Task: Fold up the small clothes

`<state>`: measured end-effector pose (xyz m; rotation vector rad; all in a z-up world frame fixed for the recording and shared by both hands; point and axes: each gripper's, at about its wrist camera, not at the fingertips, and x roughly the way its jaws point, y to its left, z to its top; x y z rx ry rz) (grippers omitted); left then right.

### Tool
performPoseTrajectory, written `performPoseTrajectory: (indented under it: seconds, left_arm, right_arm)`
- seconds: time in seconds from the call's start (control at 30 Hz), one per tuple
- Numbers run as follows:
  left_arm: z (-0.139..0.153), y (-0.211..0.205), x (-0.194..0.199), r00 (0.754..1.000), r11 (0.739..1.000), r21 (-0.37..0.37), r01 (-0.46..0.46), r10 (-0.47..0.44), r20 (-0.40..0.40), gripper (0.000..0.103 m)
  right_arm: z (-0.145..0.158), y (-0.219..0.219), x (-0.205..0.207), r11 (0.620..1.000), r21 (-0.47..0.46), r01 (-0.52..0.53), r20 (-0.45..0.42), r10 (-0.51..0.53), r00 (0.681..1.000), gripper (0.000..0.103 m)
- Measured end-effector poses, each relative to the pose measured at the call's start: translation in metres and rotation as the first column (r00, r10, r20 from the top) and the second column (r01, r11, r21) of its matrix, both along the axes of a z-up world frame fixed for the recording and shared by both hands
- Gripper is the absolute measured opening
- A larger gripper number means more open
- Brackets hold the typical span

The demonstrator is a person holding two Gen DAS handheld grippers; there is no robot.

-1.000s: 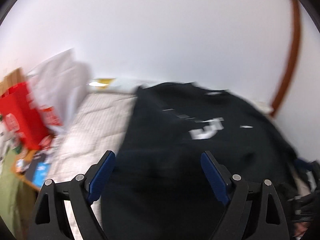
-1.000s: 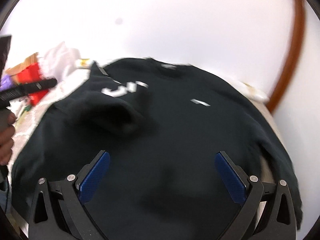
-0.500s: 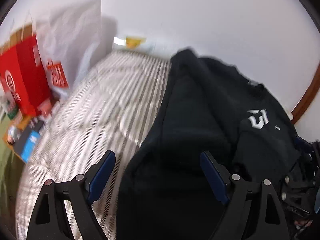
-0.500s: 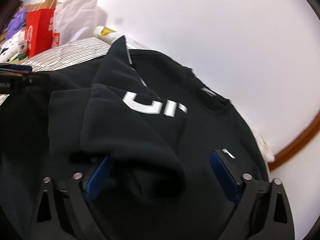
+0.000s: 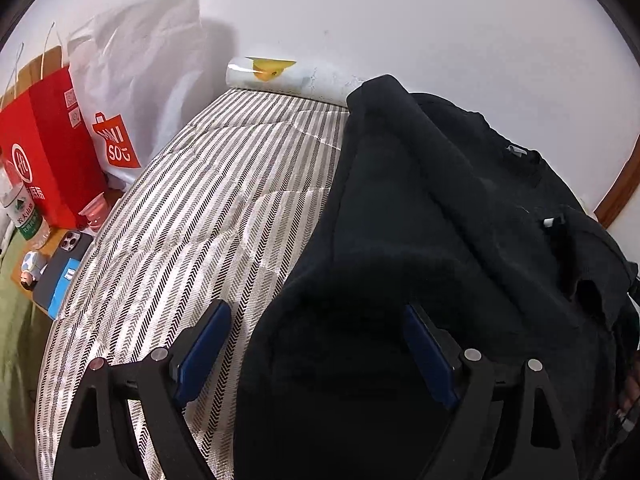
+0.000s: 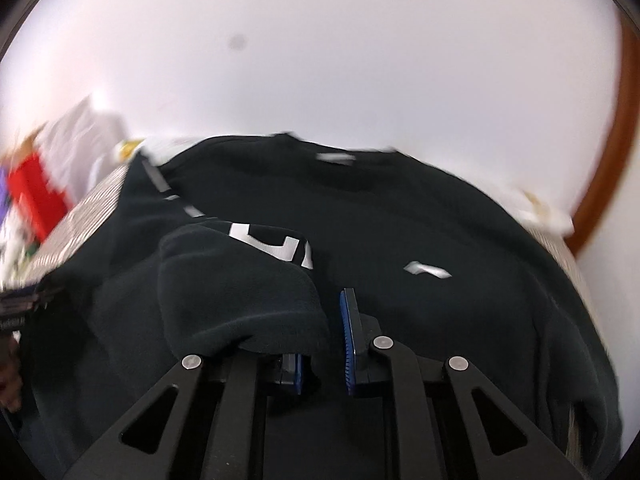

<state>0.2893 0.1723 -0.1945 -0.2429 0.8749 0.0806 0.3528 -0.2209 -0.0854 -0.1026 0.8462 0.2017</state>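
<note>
A black sweatshirt (image 5: pixel 432 216) with white lettering lies on a striped bed cover (image 5: pixel 208 208); it also shows in the right wrist view (image 6: pixel 420 232). My left gripper (image 5: pixel 316 344) is open, its blue pads either side of the sweatshirt's near left edge. My right gripper (image 6: pixel 326 344) is nearly closed on a bunched fold of the sweatshirt (image 6: pixel 236 288), which drapes over the left finger and hides it. The white lettering (image 6: pixel 276 244) sits on that raised fold.
A red paper bag (image 5: pixel 44 152) and a white shopping bag (image 5: pixel 132 92) stand at the bed's left. A phone (image 5: pixel 64 256), a bottle (image 5: pixel 22 212) and small items lie beside them. A white wall is behind; a brown wooden frame (image 6: pixel 612 128) curves on the right.
My right gripper has closed from wide open onto the sweatshirt fold and lifted back. My left gripper stayed open at the sweatshirt's left edge.
</note>
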Motion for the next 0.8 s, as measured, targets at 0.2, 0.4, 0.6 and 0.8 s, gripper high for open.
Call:
performPoseTrajectory:
  seconds: [0.2, 0.4, 0.6, 0.8]
  left_arm:
    - [0.0, 0.001, 0.0, 1.0, 1.0, -0.003, 0.002, -0.002, 0.0, 0.086]
    - [0.0, 0.0, 0.0, 1.0, 1.0, -0.009, 0.001, -0.001, 0.002, 0.086]
    - [0.001, 0.0, -0.001, 1.0, 1.0, -0.005, 0.001, -0.001, 0.0, 0.086]
    - [0.001, 0.0, -0.001, 1.0, 1.0, -0.005, 0.001, -0.001, -0.001, 0.086]
  right_arm:
    - [-0.018, -0.049, 0.004, 0.986, 0.113, 0.121, -0.109, -0.108, 0.988, 0.02]
    - [-0.039, -0.076, -0.008, 0.954, 0.222, 0.199, -0.202, -0.155, 0.967, 0.045]
    - [-0.029, -0.076, -0.04, 0.99, 0.098, 0.102, -0.178, -0.083, 0.98, 0.062]
    - [-0.021, -0.066, -0.083, 0.996, -0.082, -0.047, -0.143, 0.035, 0.989, 0.073]
